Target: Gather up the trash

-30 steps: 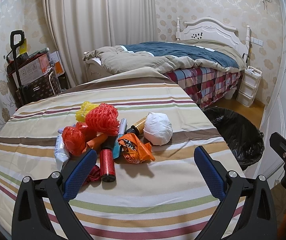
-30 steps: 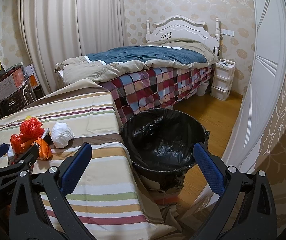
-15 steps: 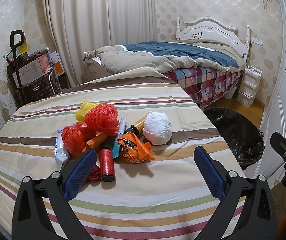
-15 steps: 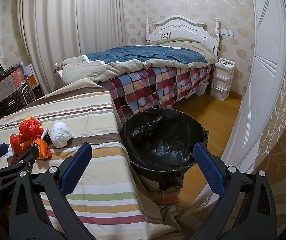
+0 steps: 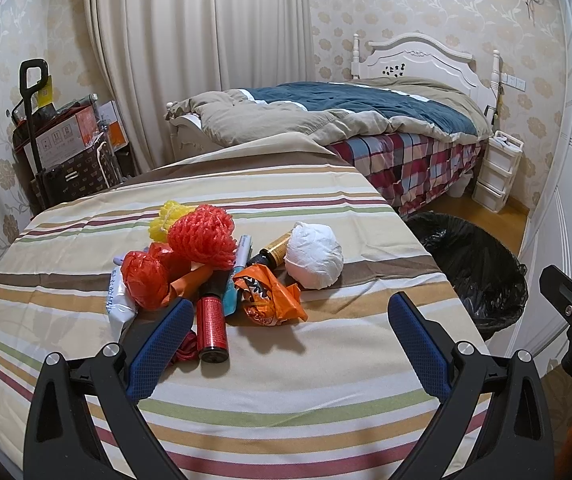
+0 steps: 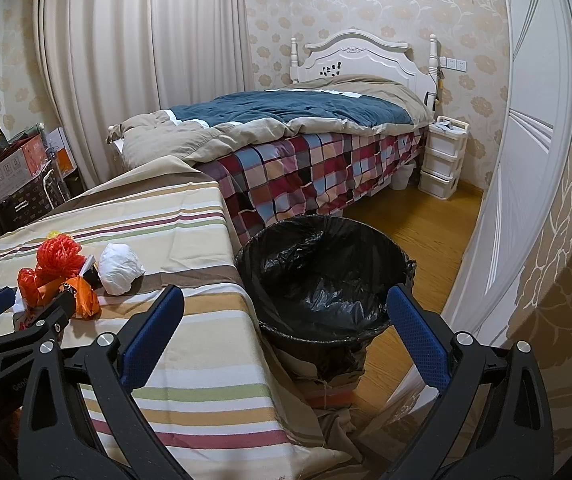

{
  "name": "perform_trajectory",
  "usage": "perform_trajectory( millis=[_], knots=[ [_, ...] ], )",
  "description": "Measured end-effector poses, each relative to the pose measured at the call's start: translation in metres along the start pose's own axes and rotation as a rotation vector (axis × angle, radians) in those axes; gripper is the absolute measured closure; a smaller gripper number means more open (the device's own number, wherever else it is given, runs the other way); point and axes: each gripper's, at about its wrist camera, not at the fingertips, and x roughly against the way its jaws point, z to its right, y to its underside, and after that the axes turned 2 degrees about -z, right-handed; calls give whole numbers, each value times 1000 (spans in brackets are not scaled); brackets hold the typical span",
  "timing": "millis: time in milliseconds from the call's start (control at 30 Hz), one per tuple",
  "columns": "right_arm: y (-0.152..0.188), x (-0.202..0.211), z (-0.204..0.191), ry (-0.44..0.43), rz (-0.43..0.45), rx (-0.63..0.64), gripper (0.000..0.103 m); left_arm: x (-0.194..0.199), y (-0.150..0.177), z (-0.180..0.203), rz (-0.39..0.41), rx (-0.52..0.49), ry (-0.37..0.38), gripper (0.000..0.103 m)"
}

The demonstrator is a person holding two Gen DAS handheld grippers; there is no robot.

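Your left gripper [image 5: 289,320]: jaws wide apart, empty, poised just short of trash pile [image 5: 206,264] at 11 o'clock on striped surface [image 5: 286,380]. Your right gripper [image 6: 282,320]: jaws spread, nothing held, over bin [image 6: 321,276] at 12 o'clock. Judged step: first pick not yet made. Next: you advance left, close on one item, perhaps orange wrapper [image 5: 270,296] or white wad [image 5: 313,256], then carry to bin. Beyond: bed [image 5: 365,120], curtain [image 5: 190,40], floral wallpaper.

The left wrist view looks low across the bench [image 5: 325,360], the trash pile [image 5: 222,268] close ahead of its jaws. The right wrist view faces the bin [image 6: 325,276] between its jaws. Both share pile, bin and bed [image 6: 286,120].
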Motion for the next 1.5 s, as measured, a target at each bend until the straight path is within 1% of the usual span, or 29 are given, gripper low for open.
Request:
perform_trajectory(
  millis=[433, 600, 633, 800, 933, 1000, 1033, 1067, 1200, 1267, 1333, 1367, 1433, 1500],
  knots=[
    [-3, -1, -2, 0, -1, 0, 4, -2, 4, 4, -3, -5, 5, 5],
    [-5, -2, -12, 1, -4, 0, 4, -2, 4, 5, -6, -3, 5, 5],
    [-3, -3, 2, 0, -4, 0, 4, -2, 4, 5, -5, -2, 4, 5],
    [-2, 0, 4, 0, -6, 1, 4, -2, 4, 5, -6, -2, 9, 5],
    [-2, 0, 7, -3, -10, 1, 4, -2, 5, 4, -15, 13, 36, 5],
    [-1, 2, 4, -8, -15, -2, 4, -2, 6, 3, -19, 23, 37, 5],
    [1, 0, 1, -10, -18, -2, 4, -2, 6, 1, -24, 25, 36, 5],
    [16, -4, 3, -12, -21, -3, 4, -2, 7, -1, -30, 27, 35, 6],
    [18, -10, -9, -36, -49, 4, 4, -2, 11, -15, -60, 46, 23, 7],
    [22, -14, -14, -51, -63, 10, 4, -3, 14, -24, -76, 48, 12, 14],
    [24, -17, -21, -75, -80, 16, 4, -2, 18, -34, -92, 55, -1, 18],
    [23, -18, -26, -87, -89, 19, 5, -2, 19, -40, -97, 59, -1, 19],
    [24, -20, -37, -109, -104, 37, 9, 1, 23, -54, -103, 73, -19, 19],
    [22, -24, -51, -119, -116, 60, 15, 3, 24, -69, -101, 89, -45, 19]
  ],
)
